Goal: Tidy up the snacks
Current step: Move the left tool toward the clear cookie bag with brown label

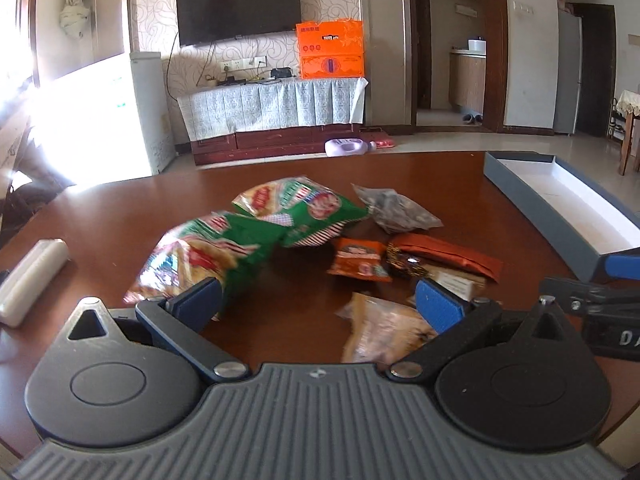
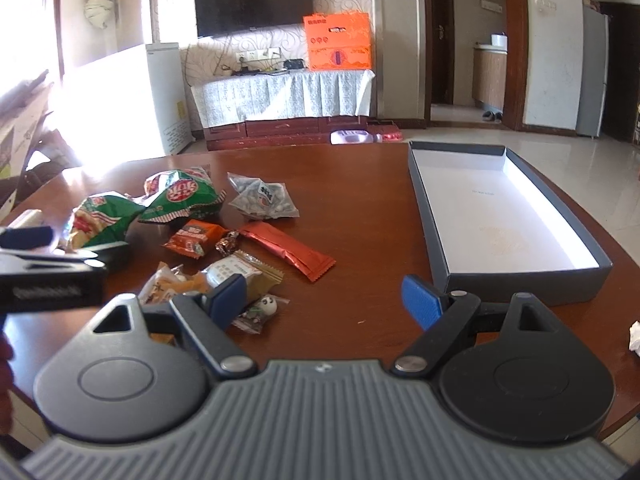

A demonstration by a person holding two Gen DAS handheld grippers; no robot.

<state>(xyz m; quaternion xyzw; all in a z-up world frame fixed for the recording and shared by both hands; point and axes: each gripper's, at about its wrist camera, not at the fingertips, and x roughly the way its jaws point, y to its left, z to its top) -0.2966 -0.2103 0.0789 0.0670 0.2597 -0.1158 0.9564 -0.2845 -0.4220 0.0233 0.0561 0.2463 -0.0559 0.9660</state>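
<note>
Snacks lie scattered on the brown round table. Two green chip bags, a clear grey packet, a small orange pack, a long red-orange stick pack and a tan packet show in the left wrist view. My left gripper is open and empty above them. My right gripper is open and empty over bare table, with the snacks to its left and the empty grey box to its right.
A white roll-like object lies at the table's left edge. A crumpled white tissue lies at the right edge. The other gripper shows at the right in the left wrist view and at the left in the right wrist view.
</note>
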